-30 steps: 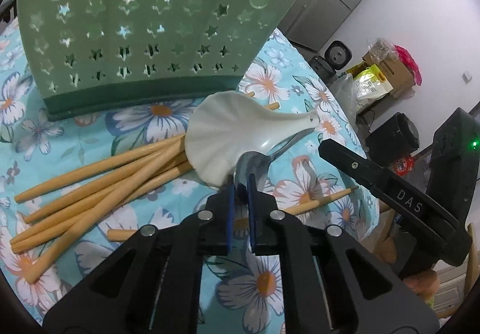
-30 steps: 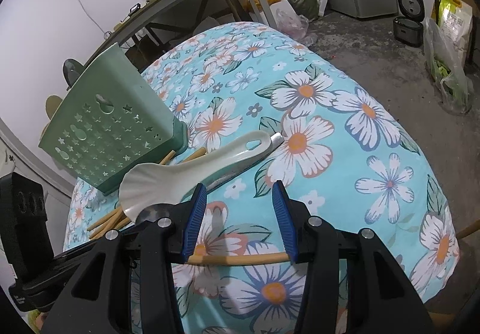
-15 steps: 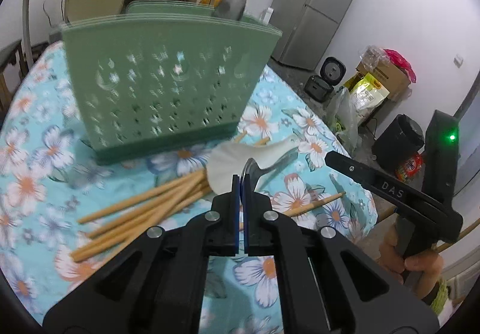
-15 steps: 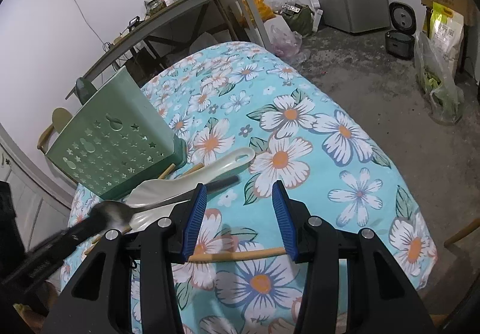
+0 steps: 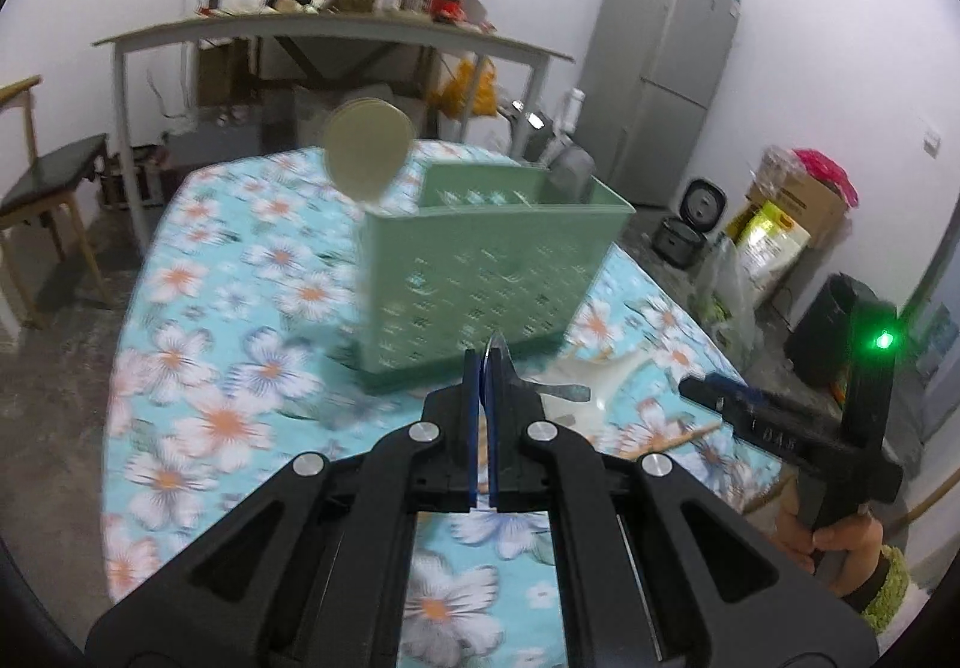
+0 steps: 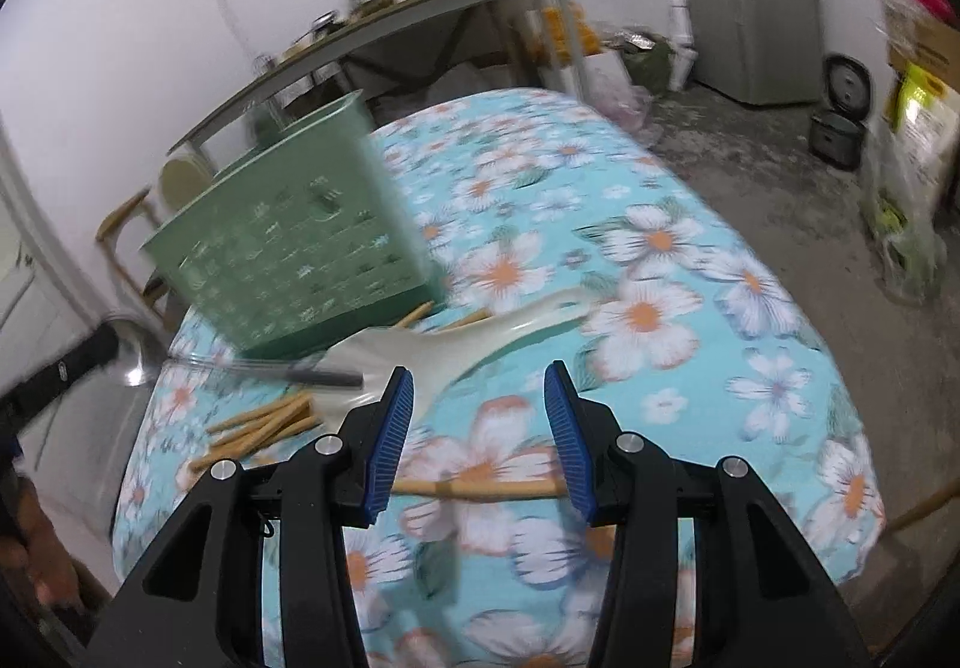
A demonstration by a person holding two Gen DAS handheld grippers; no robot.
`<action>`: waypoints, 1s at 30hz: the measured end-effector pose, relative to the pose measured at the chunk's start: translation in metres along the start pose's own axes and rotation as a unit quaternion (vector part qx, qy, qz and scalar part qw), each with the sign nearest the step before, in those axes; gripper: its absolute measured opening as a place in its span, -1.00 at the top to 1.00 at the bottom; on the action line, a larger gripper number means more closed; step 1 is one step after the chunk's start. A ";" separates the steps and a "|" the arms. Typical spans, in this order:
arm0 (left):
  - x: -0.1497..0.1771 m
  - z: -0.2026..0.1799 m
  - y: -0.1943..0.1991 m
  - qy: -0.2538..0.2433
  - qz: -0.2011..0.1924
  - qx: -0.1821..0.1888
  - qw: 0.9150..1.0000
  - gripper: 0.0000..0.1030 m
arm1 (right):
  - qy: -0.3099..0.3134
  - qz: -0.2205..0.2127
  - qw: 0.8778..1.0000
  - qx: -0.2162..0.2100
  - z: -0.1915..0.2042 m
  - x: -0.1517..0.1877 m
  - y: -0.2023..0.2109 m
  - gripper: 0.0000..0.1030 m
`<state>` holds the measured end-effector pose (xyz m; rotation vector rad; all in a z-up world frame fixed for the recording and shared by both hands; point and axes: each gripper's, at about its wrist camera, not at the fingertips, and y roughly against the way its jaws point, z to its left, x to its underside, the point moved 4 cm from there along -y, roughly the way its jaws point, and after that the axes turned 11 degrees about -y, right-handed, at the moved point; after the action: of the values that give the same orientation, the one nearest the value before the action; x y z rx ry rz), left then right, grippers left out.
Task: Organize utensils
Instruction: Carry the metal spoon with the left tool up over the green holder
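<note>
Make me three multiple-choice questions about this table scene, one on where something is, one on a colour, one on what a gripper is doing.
1. Where does the white rice paddle lie?
A. inside the basket
B. on the tablecloth beside the basket
C. on the floor

2. What colour is the basket?
A. green
B. red
C. black

3. What is the left gripper doing?
A. standing wide open
B. clamped on a chopstick
C. clamped on a metal spoon

Answers: 1 B, the paddle rests flat on the flowered tablecloth next to the basket. 2 A, its perforated walls are pale green. 3 C, the spoon's bowl sits between the closed pads, off the table.
</note>
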<state>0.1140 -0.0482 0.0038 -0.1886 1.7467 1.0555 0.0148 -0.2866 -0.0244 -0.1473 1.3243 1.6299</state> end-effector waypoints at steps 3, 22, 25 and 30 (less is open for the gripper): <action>-0.002 0.017 0.014 0.009 -0.014 -0.018 1.000 0.98 | 0.029 0.016 0.999 -0.009 0.020 0.010 -0.011 0.13; 0.014 0.070 0.029 0.057 -0.029 -0.044 0.997 0.97 | 0.271 0.030 0.954 0.125 0.107 0.060 -0.076 0.13; 0.016 0.074 0.029 0.060 -0.029 -0.044 0.997 0.97 | 0.284 0.034 0.947 0.147 0.112 0.062 -0.083 0.14; 0.016 0.075 0.029 0.061 -0.030 -0.044 0.997 0.97 | 0.298 0.031 0.938 0.177 0.122 0.065 -0.087 0.42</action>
<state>0.1416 0.0288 0.0011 -0.3650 1.7933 1.0978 0.1022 -0.1577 -0.0755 -0.4064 2.0812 1.4167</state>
